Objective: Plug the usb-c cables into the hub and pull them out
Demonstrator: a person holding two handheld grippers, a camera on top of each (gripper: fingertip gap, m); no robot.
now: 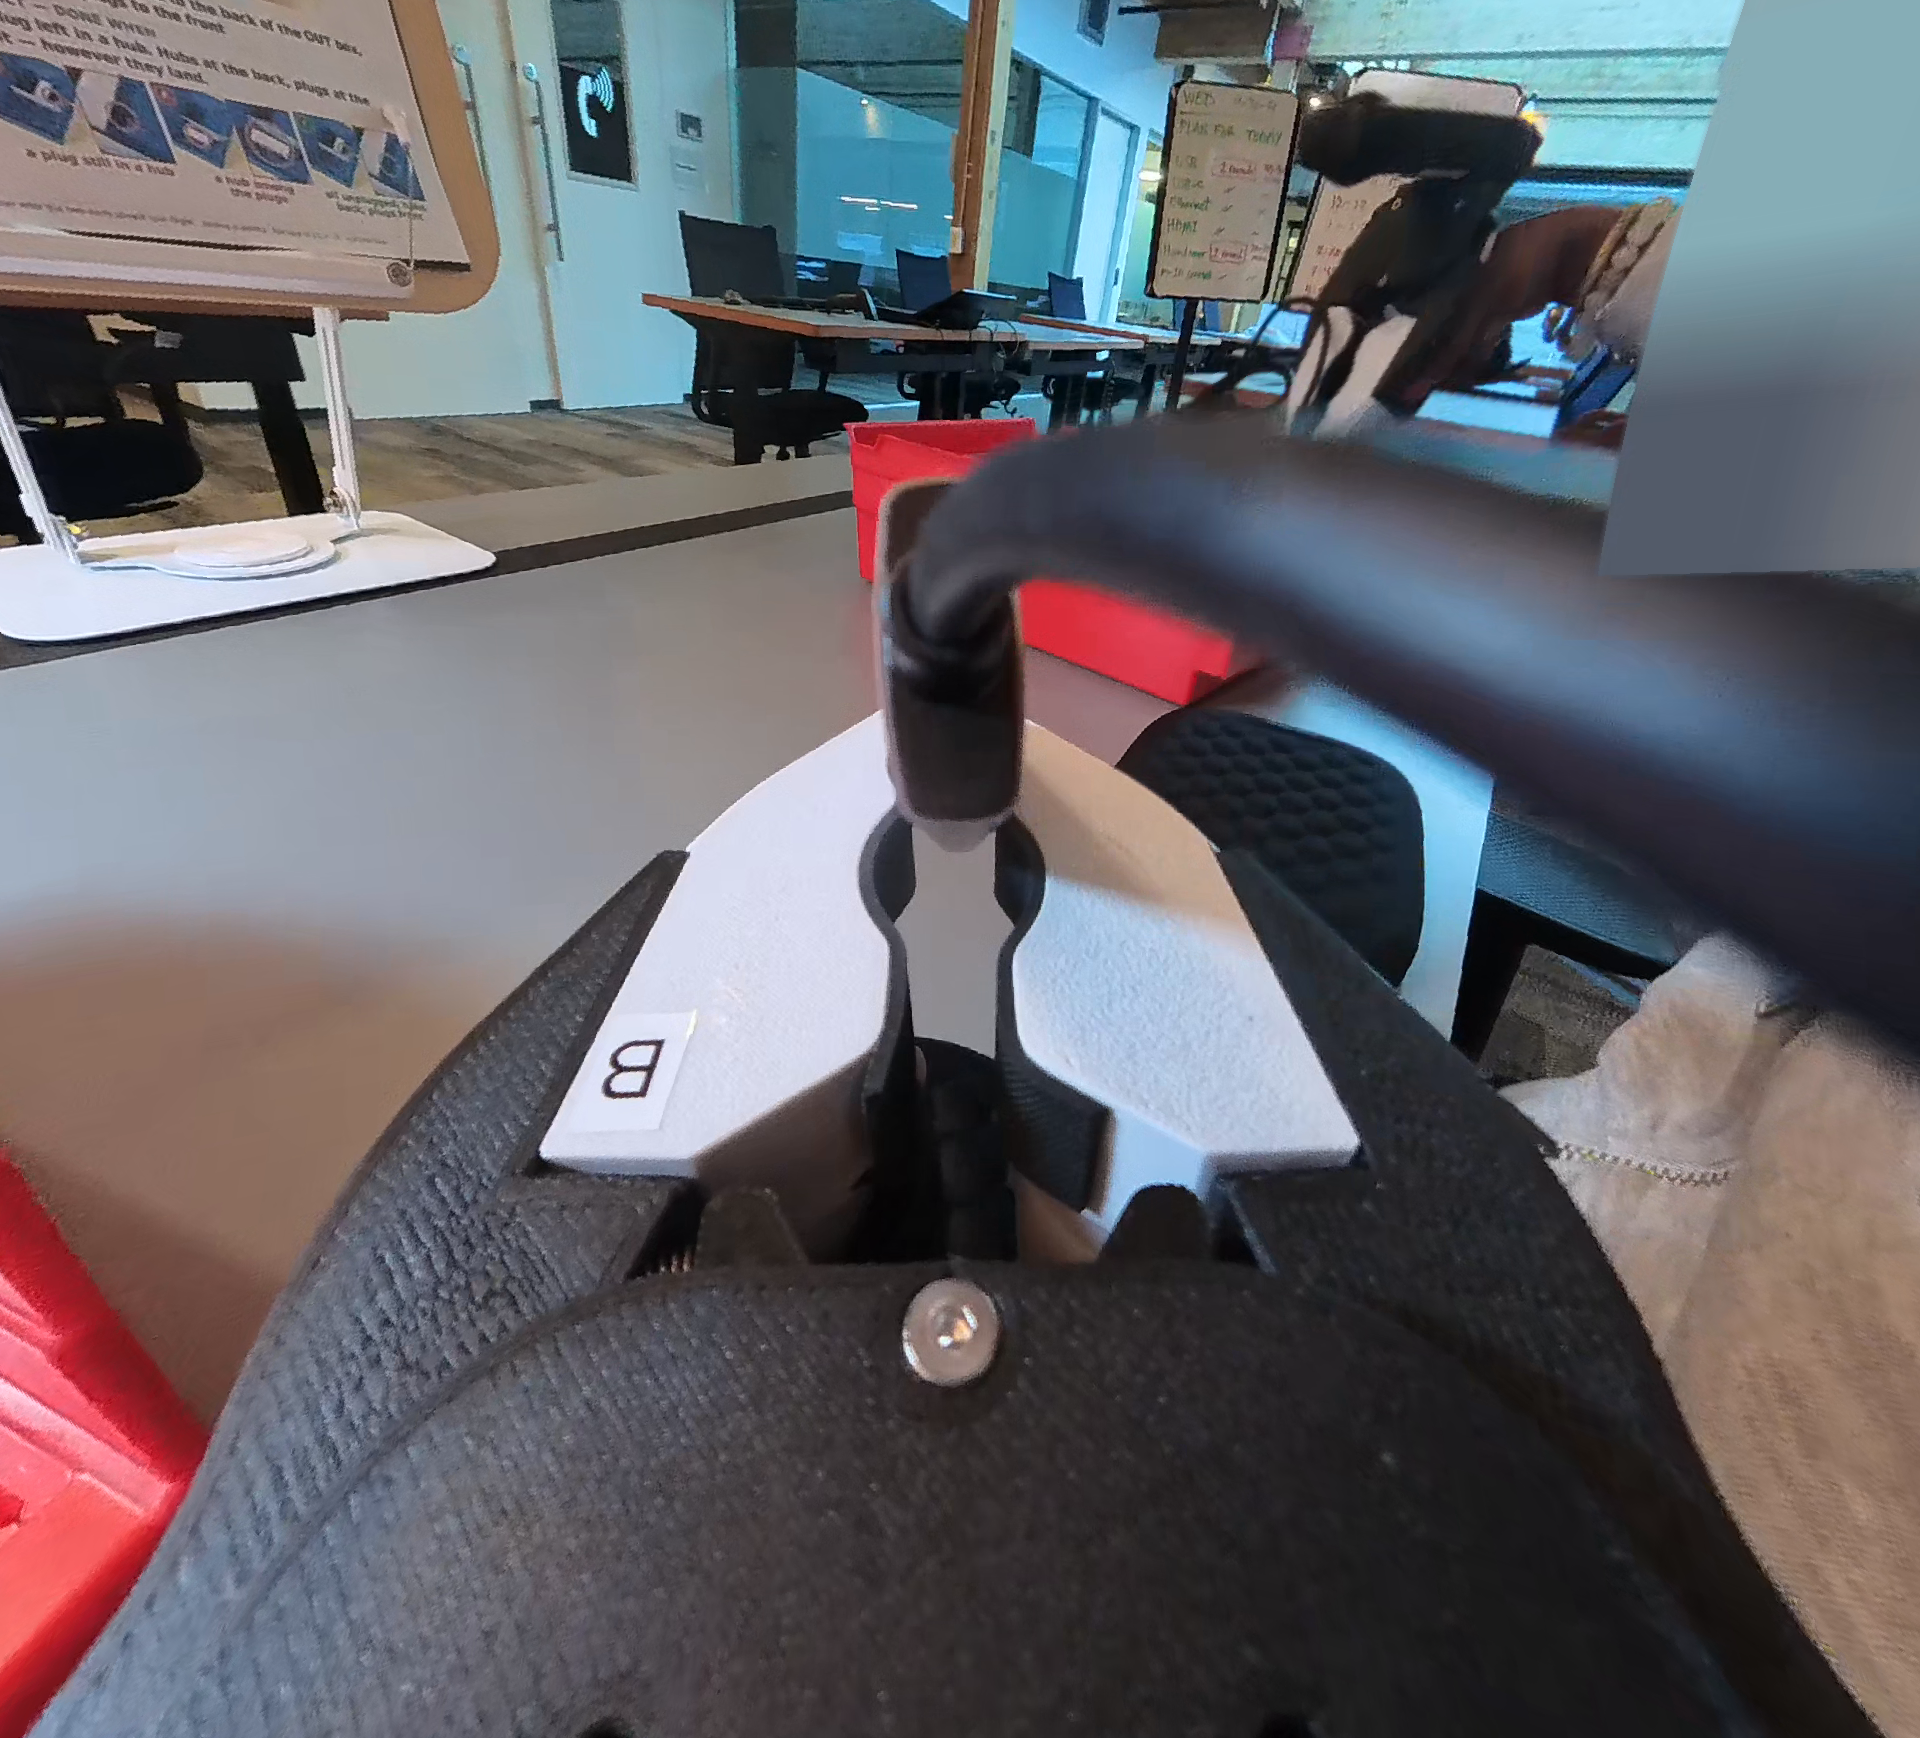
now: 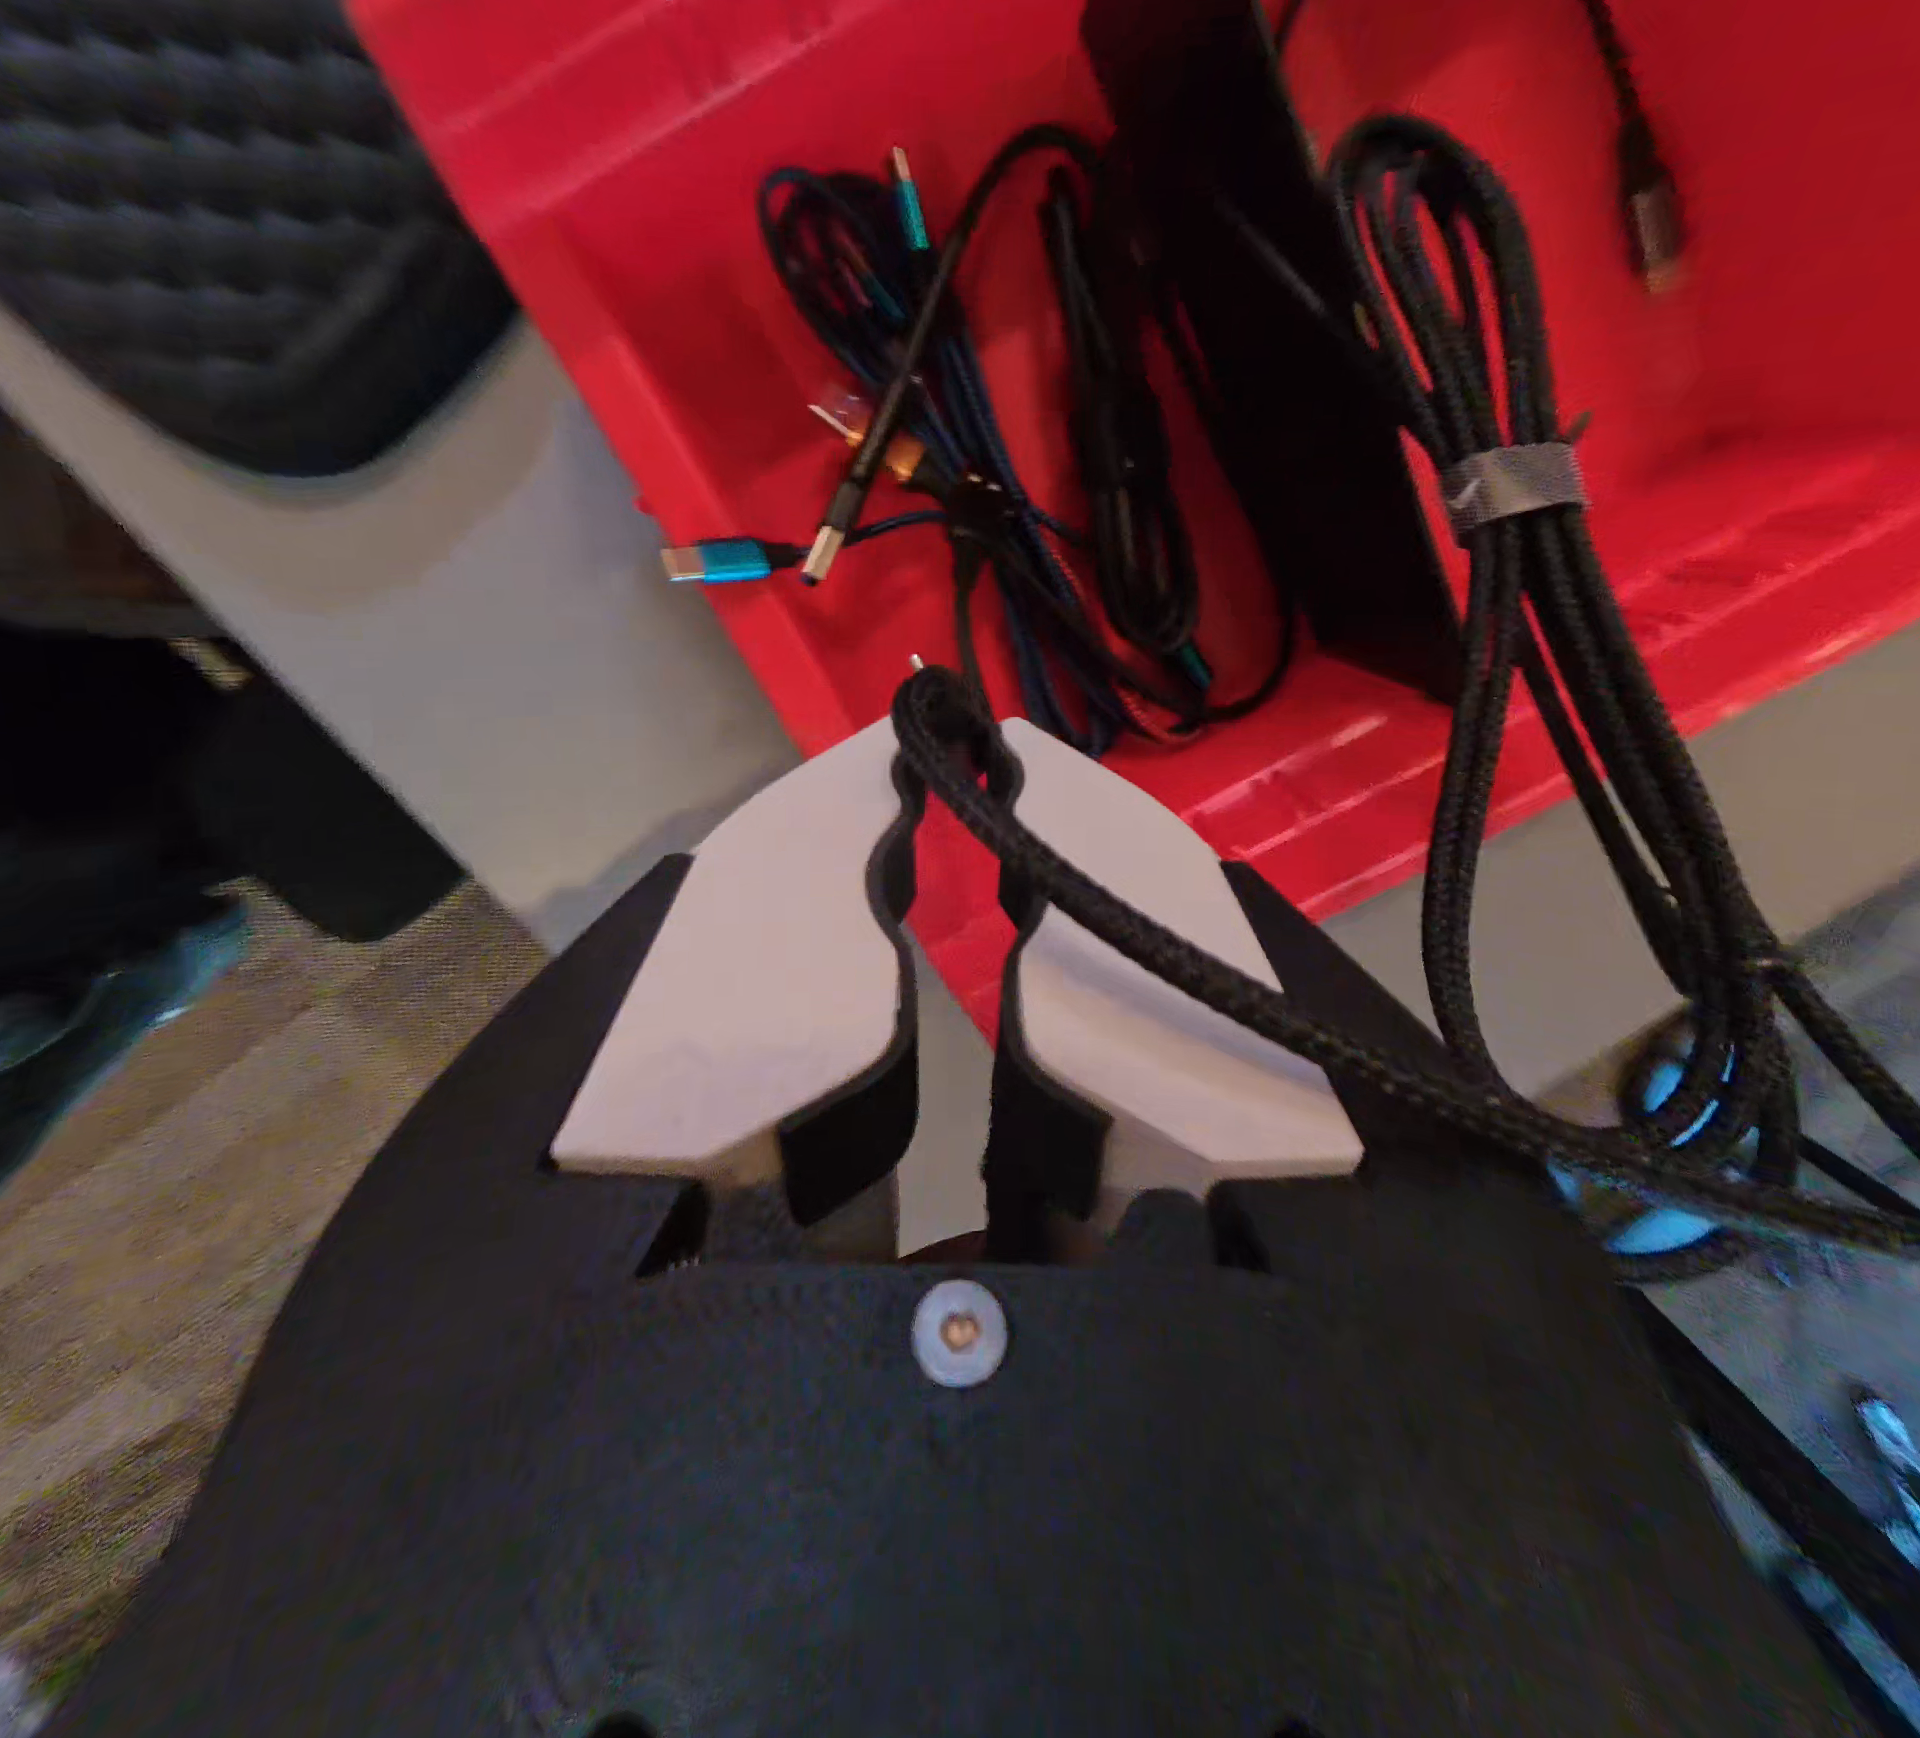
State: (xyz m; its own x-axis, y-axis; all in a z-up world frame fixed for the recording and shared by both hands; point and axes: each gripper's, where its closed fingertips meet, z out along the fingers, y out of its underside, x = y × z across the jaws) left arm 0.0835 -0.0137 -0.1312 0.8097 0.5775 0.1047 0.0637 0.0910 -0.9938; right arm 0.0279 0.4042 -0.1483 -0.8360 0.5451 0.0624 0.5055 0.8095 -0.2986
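Just past the tips of the right gripper, pinched shut on a black cable so its plug can be aimed, sits the red bin, while the left gripper clamps the hub

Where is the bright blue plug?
In the right wrist view, the blue plug pokes over the red bin's left edge, just beyond the right tool.

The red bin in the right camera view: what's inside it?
Inside the red bin: tangled black cables with teal-tipped plugs and a black divider. Whatever lies under the cables is hidden.
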